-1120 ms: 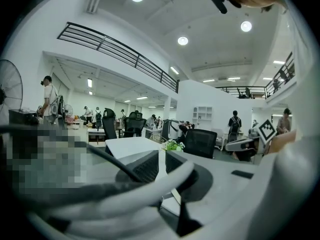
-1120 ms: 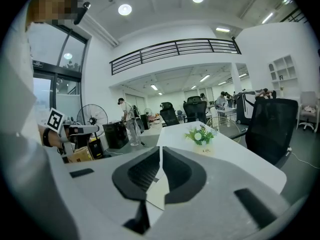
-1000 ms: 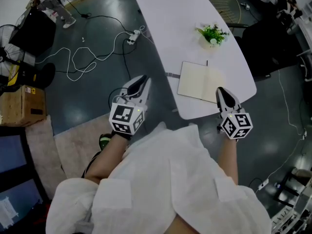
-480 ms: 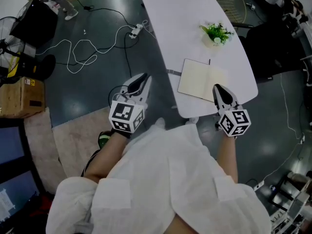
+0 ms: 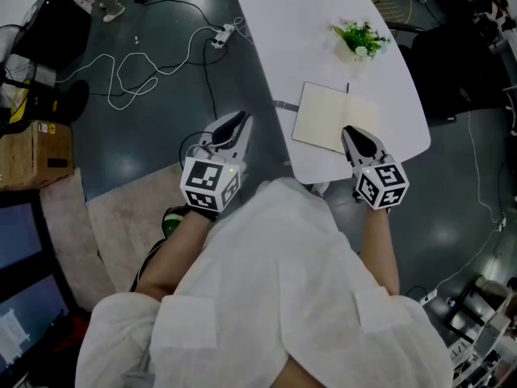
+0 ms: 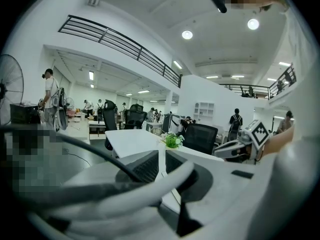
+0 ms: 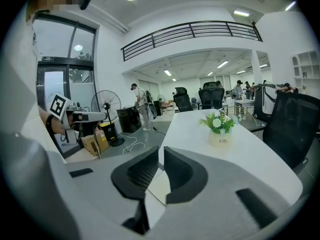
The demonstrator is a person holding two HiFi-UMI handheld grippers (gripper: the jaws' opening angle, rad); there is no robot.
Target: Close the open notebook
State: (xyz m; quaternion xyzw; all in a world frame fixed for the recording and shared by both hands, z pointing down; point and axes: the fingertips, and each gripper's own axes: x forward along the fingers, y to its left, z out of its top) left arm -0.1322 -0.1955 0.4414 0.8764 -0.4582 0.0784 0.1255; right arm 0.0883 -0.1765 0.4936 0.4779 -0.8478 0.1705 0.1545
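An open notebook (image 5: 327,118) with blank cream pages lies flat near the near end of the white table (image 5: 299,23). My right gripper (image 5: 353,133) points forward and a little downward over the notebook's near right corner. Its jaws have just been opening and stand a narrow gap apart with nothing between them (image 7: 161,154); a cream page (image 7: 159,186) shows below them. My left gripper (image 5: 237,122) hangs over the floor just left of the table edge. Its jaws (image 6: 161,156) show a thin gap and hold nothing.
A small potted plant (image 5: 361,39) stands on the table beyond the notebook. On the grey floor to the left lie white cables and a power strip (image 5: 222,35), a cardboard box (image 5: 32,156) and a rug (image 5: 113,233). A black office chair (image 7: 295,119) stands at the table's right.
The right gripper has sunk and come further in over the notebook's near right corner. The left gripper has dipped slightly beside the table. The notebook lies as before.
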